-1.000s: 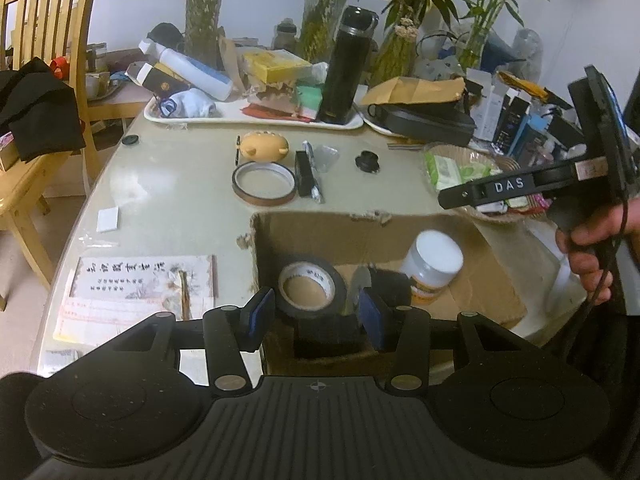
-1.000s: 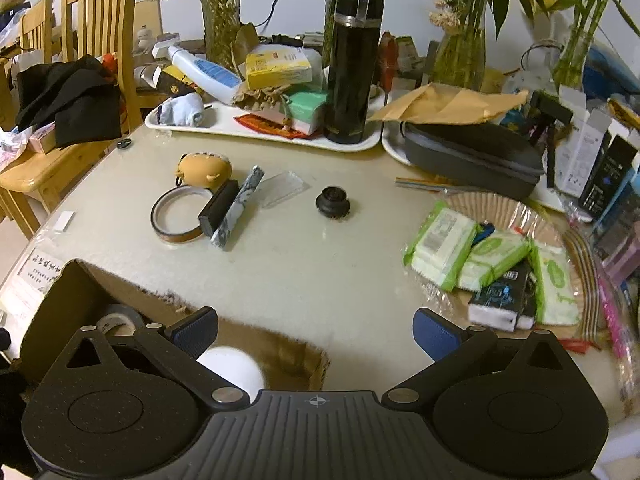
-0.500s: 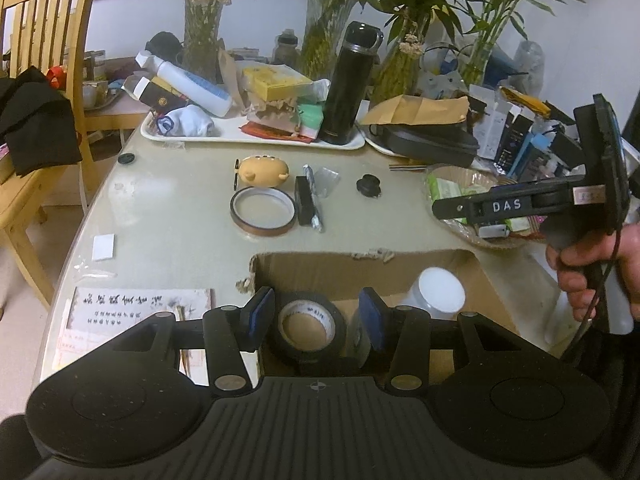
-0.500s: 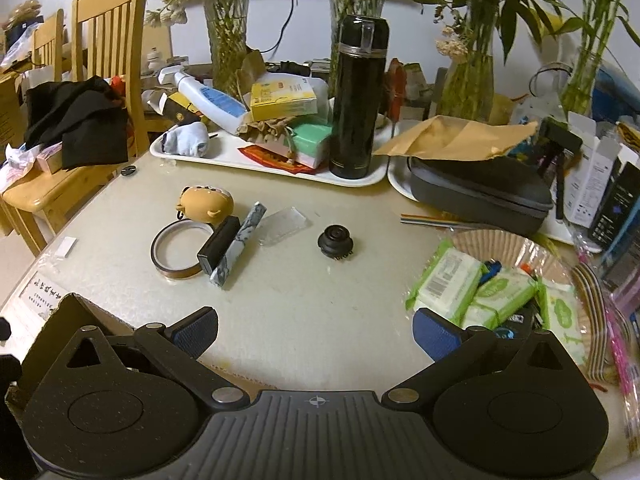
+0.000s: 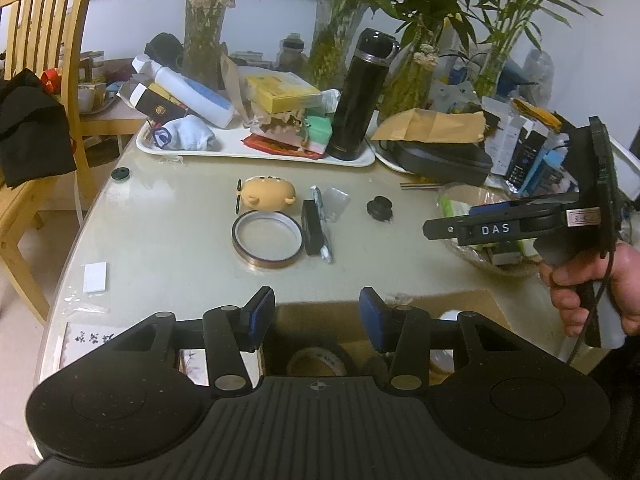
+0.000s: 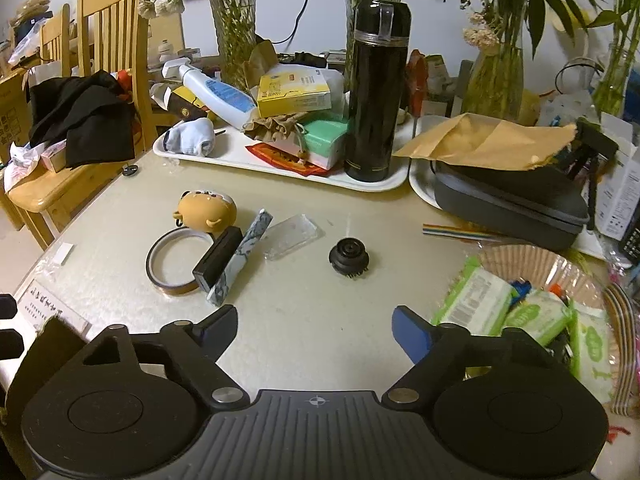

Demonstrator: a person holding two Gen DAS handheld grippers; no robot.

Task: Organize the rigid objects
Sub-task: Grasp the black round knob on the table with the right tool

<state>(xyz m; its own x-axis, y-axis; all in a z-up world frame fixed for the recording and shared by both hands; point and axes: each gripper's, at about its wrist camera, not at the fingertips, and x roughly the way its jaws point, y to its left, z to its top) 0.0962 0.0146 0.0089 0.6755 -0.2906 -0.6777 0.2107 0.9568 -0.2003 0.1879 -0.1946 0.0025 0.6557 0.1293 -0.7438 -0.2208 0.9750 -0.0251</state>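
Observation:
Loose on the table lie an amber tape ring (image 5: 267, 240) (image 6: 172, 264), a yellow toy (image 6: 206, 210), a black block (image 6: 218, 256), a marbled bar (image 6: 240, 262), a clear plastic piece (image 6: 292, 236) and a black knob (image 6: 349, 256) (image 5: 380, 208). My right gripper (image 6: 316, 324) hovers short of the knob; its jaws are closing with nothing between them. My left gripper (image 5: 316, 312) stands open and empty over the far edge of a cardboard box (image 5: 460, 304), where a black tape roll (image 5: 316, 360) lies. A hand (image 5: 592, 292) holds the right gripper (image 5: 520, 228).
At the back a white tray (image 6: 280, 168) carries a black flask (image 6: 374, 92), boxes and a bottle. A grey case (image 6: 508, 200) and a basket of wipe packs (image 6: 520, 256) fill the right. A wooden chair (image 6: 108, 40) with black cloth stands left. Plant vases line the wall.
Both grippers have moved forward over the table toward the loose items, so the box has slid down under the left one. The right jaws have narrowed.

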